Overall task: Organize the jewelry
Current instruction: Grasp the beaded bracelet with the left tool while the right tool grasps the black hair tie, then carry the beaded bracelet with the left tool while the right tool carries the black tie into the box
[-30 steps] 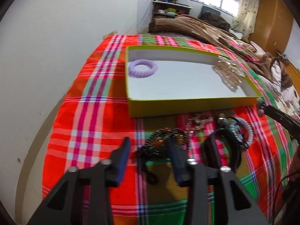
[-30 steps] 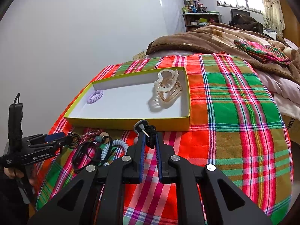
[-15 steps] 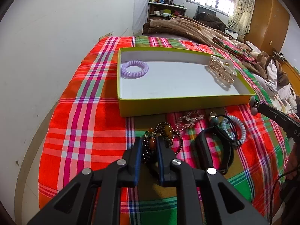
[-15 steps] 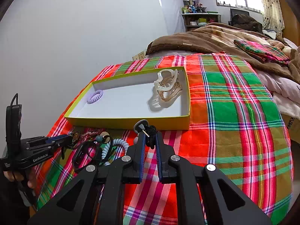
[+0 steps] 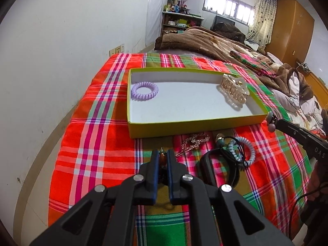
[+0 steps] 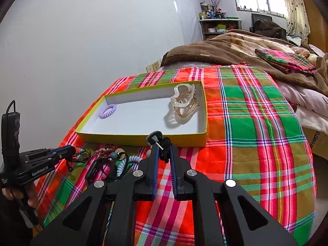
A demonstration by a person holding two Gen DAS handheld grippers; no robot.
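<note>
left gripper (image 5: 163, 160): we see the jaws pinched nearly together on the beaded bracelet (image 6: 82, 156), low over the plaid cloth (image 5: 98, 143) in front of the tray. In the left wrist view only an amber bead shows between the blue pads; the right wrist view shows the dark beaded loop hanging from the tip.

right gripper (image 6: 164, 149): narrow gap, clamped on a black hair tie (image 6: 165, 146) with a grey round charm on top. It sits just short of the tray's near wall, right of the loose pile.

tray (image 5: 184, 126): yellow-green shallow box, white inside, flat on the cloth.

in tray: purple coil hair tie (image 5: 144, 90) at the far left corner; two hair claws (image 5: 233, 91), one clear-white and one amber, lying against each other at the far right end.

loose pile: between tray front and grippers we count a pink sparkly hair clip (image 5: 194, 141), a light blue coil hair tie (image 5: 246, 150), a black band (image 5: 209, 168) and a thin black elastic with a teal bead (image 5: 222, 142). All overlap or touch; we can't tell exact layering.

background: brown blanket (image 6: 235, 49) on the bed behind the cloth, shelf (image 5: 178, 23) by the window.
</note>
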